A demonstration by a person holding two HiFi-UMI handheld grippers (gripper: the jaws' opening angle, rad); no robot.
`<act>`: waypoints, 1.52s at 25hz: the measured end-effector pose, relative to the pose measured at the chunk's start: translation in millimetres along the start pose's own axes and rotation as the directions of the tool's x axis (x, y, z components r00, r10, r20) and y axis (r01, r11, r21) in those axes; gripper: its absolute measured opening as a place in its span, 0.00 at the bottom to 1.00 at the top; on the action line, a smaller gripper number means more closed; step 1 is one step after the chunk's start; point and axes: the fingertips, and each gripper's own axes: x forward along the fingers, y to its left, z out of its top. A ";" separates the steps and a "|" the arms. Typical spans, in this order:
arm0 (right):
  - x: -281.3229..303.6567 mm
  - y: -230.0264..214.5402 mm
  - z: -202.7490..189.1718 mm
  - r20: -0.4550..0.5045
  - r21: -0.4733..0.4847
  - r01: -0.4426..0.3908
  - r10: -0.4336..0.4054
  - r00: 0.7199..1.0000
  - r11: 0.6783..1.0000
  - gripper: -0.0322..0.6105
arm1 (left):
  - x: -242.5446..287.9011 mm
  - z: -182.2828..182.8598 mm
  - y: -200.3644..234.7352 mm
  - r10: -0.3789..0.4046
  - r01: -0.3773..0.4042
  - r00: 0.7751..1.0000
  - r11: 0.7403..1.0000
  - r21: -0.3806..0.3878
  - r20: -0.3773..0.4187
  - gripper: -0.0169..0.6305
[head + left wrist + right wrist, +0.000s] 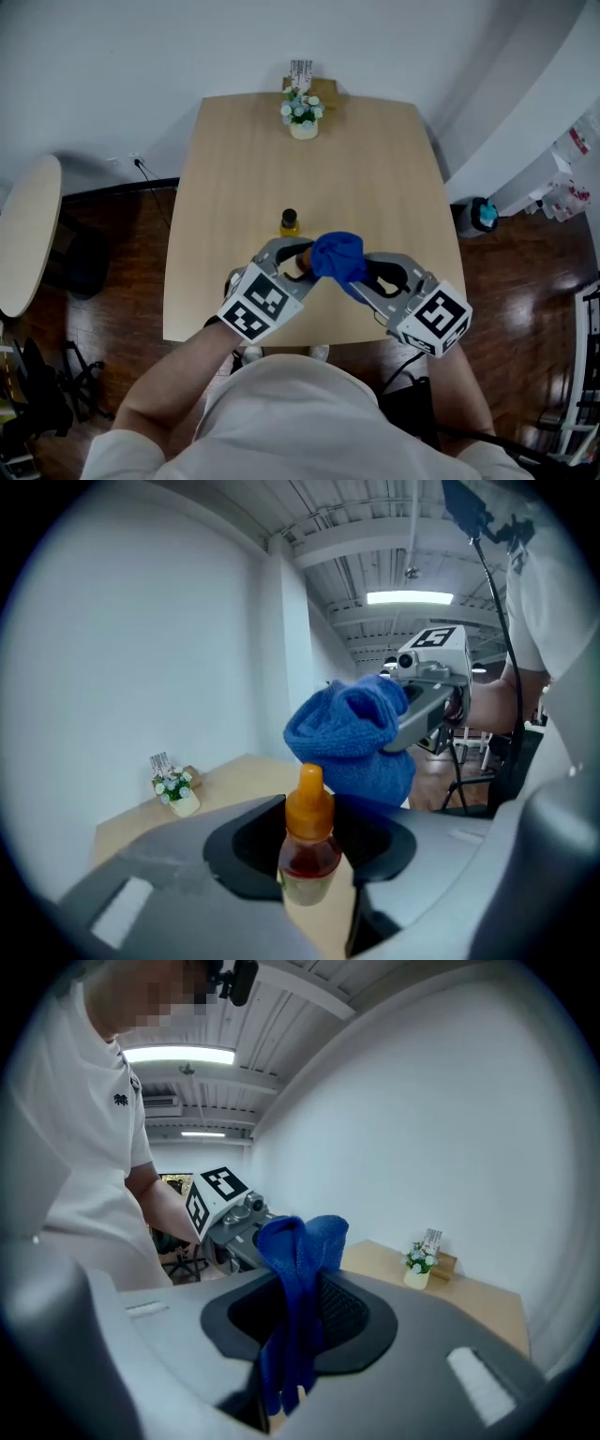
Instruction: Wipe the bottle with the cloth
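One clear bottle, conical orange cap, bunched fuzzy blue cloth

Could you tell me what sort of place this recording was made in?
Probably an office or studio room: a plain wooden table with a small flower pot, a glossy dark wood floor, and an exposed ceiling with a strip light.

Light wood table: flower pot at far edge, card holder behind it, dark-capped bottle upright mid-table.
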 end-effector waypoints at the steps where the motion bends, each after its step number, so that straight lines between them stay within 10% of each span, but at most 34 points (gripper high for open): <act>1: 1.0 -1.7 -3.3 -0.006 0.010 0.003 -0.003 1.000 1.000 0.19 | -3.3 3.5 3.4 -0.001 0.001 1.000 1.000 0.006 0.007 0.27; 16: -12.9 -38.5 -1.4 0.175 0.150 0.085 -0.111 0.978 0.985 0.19 | -11.3 60.6 10.8 -0.086 0.100 0.986 0.990 -0.098 0.141 0.27; 31: -9.8 -66.5 -91.8 0.077 0.278 0.137 -0.164 0.983 0.951 0.19 | -13.1 106.2 30.9 -0.062 0.084 0.983 0.989 -0.119 0.173 0.27; 38: -43.9 -43.2 -8.4 0.240 0.135 0.127 -0.157 0.958 0.983 0.19 | 5.6 97.6 32.6 -0.062 0.080 0.989 0.987 -0.137 0.137 0.27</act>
